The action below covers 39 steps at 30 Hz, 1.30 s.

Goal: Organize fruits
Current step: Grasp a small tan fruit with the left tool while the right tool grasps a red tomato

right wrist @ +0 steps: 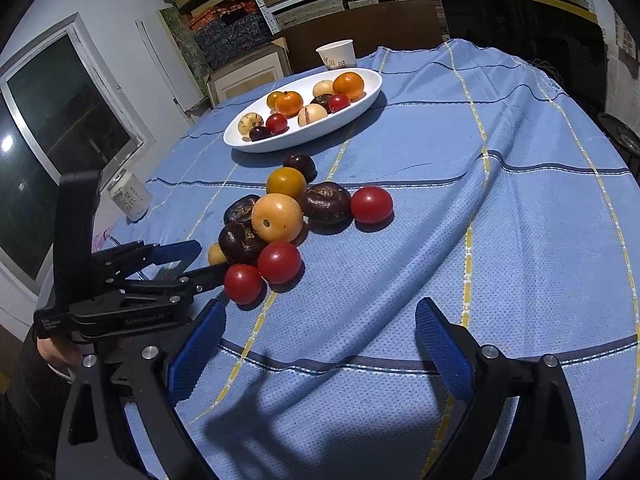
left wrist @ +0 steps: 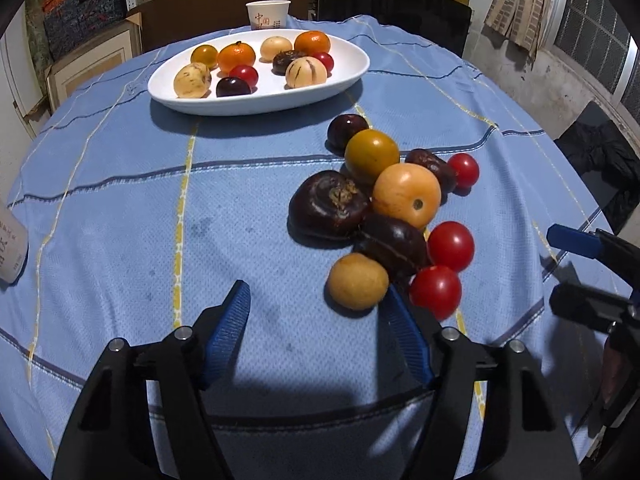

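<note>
Both grippers stood released. Left gripper [left wrist: 316, 300] hung low over the blue checked tablecloth [left wrist: 120, 208], jaws spread wide, nothing between them, and its right blue finger [left wrist: 408, 336] sat just beside the small tan fruit [left wrist: 357, 281] at the near end of the loose pile. Right gripper [right wrist: 320, 332] was spread just as wide and held nothing, hovering over bare cloth near the table's front edge, well short of the pile.

And what a pile it was: dark brown fruits [left wrist: 330, 204], a pale orange fruit [left wrist: 407, 194], a yellow-green one [left wrist: 371, 155], a dark plum [left wrist: 346, 128] at the far end, and red tomatoes [left wrist: 451, 245] scattered along the right flank, most of them touching one another. One tomato [right wrist: 371, 204] in the right wrist view sat at the outer edge, just beside a brown fruit [right wrist: 327, 203].

Farther back, the white oval plate [left wrist: 320, 96] already carried fruit: two tangerines [left wrist: 236, 56], pale striped fruits [left wrist: 306, 73], tomatoes, dark ones. A paper cup [left wrist: 268, 14] stood behind the plate, and a small jar [right wrist: 130, 194] stood near the table's left edge.
</note>
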Each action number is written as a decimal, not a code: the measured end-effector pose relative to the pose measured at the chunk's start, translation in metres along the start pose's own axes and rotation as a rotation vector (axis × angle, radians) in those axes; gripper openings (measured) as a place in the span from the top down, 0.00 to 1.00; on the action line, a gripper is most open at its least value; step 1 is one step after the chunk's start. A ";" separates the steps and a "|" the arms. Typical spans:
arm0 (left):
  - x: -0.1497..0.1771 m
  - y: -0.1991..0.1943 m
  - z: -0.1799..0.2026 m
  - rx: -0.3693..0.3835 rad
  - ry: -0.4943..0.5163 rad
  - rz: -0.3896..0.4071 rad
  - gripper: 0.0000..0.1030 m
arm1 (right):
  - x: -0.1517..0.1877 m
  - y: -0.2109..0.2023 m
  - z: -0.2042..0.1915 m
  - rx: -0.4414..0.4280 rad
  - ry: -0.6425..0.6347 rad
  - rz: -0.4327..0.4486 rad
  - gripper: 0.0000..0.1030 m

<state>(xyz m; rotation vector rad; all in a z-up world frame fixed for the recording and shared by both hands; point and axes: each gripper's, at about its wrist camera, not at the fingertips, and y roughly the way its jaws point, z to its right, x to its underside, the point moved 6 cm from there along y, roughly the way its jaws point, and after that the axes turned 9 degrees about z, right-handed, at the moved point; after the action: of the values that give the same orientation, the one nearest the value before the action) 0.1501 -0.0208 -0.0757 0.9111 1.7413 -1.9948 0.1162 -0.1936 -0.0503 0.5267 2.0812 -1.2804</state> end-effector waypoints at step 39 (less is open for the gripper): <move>0.013 -0.017 -0.021 0.038 -0.054 0.004 0.72 | -0.046 0.078 0.012 0.149 -0.425 -0.105 0.41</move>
<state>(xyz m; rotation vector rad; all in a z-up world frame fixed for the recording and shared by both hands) 0.1349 0.0051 -0.0721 0.8640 1.6771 -2.0377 0.2017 -0.1700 -0.0727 0.1855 1.6867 -1.4699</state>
